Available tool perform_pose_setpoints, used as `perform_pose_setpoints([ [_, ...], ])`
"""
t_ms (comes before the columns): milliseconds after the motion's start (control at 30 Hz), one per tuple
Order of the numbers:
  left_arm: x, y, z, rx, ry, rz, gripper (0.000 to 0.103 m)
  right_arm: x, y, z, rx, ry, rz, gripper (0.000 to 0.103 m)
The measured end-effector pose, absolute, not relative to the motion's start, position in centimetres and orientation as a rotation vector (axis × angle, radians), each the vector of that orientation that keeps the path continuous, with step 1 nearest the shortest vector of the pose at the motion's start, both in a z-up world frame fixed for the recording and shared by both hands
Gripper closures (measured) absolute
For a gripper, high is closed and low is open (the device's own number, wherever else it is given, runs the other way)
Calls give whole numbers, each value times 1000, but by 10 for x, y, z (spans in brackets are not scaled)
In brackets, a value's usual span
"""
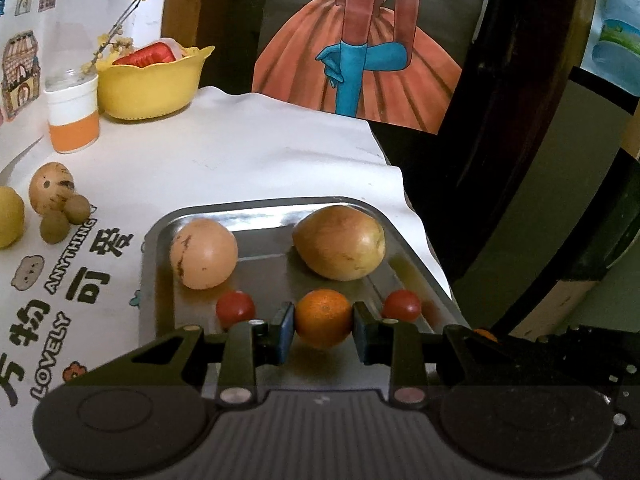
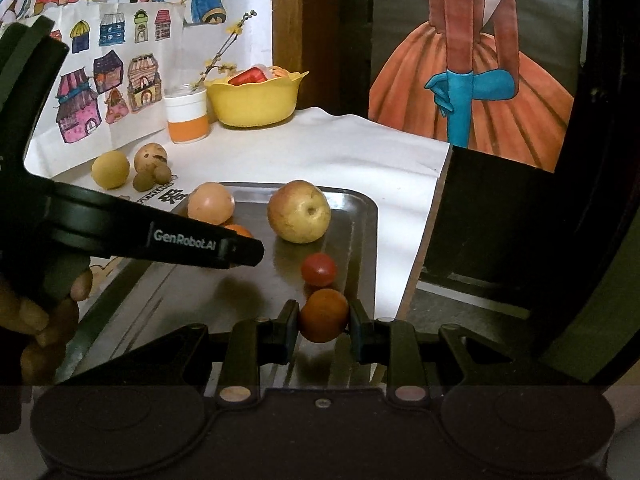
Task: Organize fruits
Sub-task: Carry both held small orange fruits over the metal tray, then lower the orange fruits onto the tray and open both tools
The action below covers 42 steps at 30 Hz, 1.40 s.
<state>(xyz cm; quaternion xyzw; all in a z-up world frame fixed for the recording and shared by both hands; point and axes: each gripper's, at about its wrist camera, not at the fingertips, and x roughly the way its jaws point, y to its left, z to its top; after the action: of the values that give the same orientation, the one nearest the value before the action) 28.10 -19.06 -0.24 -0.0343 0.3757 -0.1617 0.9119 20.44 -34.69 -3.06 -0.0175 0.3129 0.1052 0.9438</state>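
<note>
Soft, dim indoor light is falling across both views, leaving the far right of the scene sinking into near-black. The white table cover (image 1: 240, 152) is showing brightest. The metal tray (image 1: 264, 216) is catching a pale glare along its far rim and mirroring the fruit on it, while faint shadows are pooling beneath the pieces. Fisheye distortion is bending straight lines near the edges, and dark vignetting is clipping the corners. The near gripper housings are reading soft and underexposed.
</note>
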Motion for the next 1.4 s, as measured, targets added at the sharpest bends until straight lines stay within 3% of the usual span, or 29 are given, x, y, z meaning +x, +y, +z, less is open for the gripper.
perform_pose_setpoints([
  [1100,287,-197,-12,-59,796,-316,69,203,-331,-37,-181,604,196,72],
  [1233,283,-196,-9,-65,792,-309,61,199,-331,-36,-172,603,187,69],
  [1400,277,-194,0,-67,766,-299,45,192,-335,-30,-156,586,178,56],
])
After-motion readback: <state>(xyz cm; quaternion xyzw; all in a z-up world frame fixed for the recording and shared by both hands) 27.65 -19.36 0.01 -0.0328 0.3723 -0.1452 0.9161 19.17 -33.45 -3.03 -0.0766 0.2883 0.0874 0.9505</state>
